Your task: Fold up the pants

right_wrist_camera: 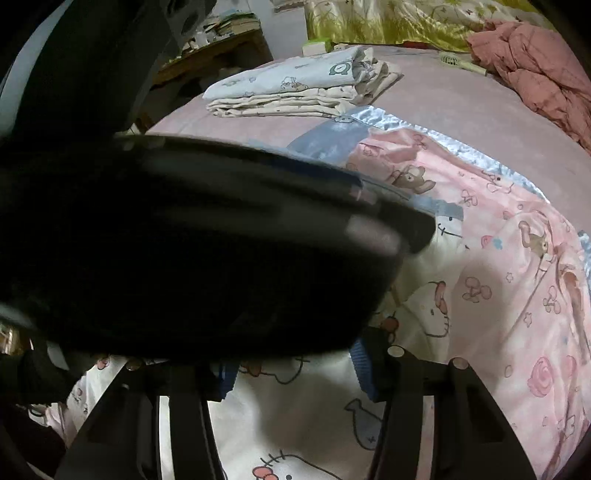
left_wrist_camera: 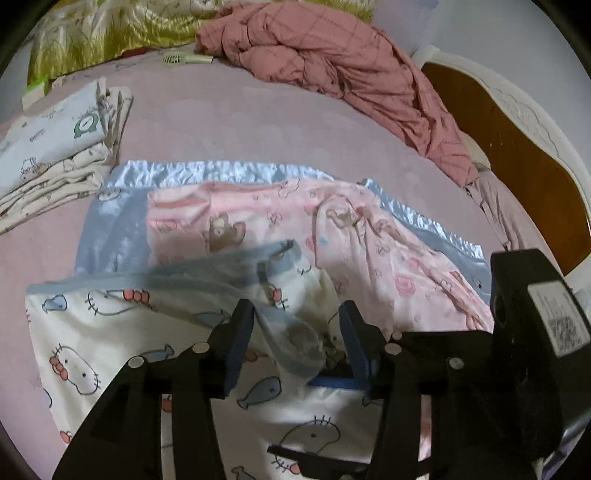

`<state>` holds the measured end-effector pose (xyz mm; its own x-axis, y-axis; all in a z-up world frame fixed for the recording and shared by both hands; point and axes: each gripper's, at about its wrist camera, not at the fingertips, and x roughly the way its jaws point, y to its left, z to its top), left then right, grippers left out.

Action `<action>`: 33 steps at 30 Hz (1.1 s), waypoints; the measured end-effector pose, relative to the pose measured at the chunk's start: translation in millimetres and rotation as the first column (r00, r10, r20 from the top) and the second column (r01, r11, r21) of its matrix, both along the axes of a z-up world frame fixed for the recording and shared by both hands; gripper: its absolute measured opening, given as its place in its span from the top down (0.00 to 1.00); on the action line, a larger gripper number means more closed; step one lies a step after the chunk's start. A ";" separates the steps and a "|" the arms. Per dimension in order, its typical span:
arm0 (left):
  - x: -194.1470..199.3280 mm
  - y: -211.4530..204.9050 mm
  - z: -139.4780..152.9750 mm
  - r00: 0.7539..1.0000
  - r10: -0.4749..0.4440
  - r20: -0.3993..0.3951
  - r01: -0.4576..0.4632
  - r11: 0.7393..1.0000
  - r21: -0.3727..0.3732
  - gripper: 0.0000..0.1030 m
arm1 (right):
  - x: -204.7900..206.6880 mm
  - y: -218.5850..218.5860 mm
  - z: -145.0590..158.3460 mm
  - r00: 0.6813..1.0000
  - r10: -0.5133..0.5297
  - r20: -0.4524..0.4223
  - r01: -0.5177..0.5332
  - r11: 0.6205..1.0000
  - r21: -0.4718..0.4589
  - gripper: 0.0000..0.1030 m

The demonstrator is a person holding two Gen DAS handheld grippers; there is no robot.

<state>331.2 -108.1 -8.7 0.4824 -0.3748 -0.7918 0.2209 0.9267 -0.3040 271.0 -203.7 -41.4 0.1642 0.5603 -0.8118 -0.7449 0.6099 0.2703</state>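
Two grippers work over one bed [left_wrist_camera: 229,122]. Ahead of the jaws lie three loose garments, overlapping: white pants [left_wrist_camera: 122,332] printed with cat faces, red bows and grey-blue fish, trimmed with a grey-blue waistband; a pink piece [left_wrist_camera: 388,254] with bears, roses and mushrooms; and a blue piece [left_wrist_camera: 110,236] with a shiny ruffled edge, underneath both. Left of the jaws and farther off sits one stack [left_wrist_camera: 55,158] of folded printed cloth; far ahead lie one crumpled red checked blanket [left_wrist_camera: 332,62], one small green hand fan [left_wrist_camera: 186,59] and one yellow-green floral quilt [left_wrist_camera: 110,33].

The left gripper [left_wrist_camera: 297,321] has its jaws parted, with a blurred fold of the pants' waistband hanging between them; the pads do not press on it. The right gripper [right_wrist_camera: 295,373] also stands with jaws apart over the white pants, nothing pinched between them; the left gripper's blurred black body blocks much of that view.

A white label with a QR code [left_wrist_camera: 557,321] sits on the right gripper's body beside the left jaws; its print is too blurred to read.
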 end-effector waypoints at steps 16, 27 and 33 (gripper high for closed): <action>-3.4 23.8 10.1 0.996 0.071 0.055 -0.074 0.995 0.062 0.98 | 13.9 -45.2 25.5 0.978 -0.202 0.058 0.201 0.979 0.015 0.48; -6.4 13.6 -2.3 1.000 0.005 0.010 -0.007 0.969 0.246 0.98 | 49.5 -36.4 29.7 0.810 -0.544 0.219 0.550 0.834 0.037 0.64; -5.3 16.1 -1.5 1.000 0.022 0.009 -0.023 0.973 0.228 0.98 | 62.2 -22.9 6.3 0.838 -0.530 0.128 0.528 0.848 0.055 0.70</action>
<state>325.9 -91.9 -10.3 0.4941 -0.1736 -0.8519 0.2004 0.9762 -0.0827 333.2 -226.7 -35.0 0.5455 0.3704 -0.7518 -0.3398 0.9177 0.2057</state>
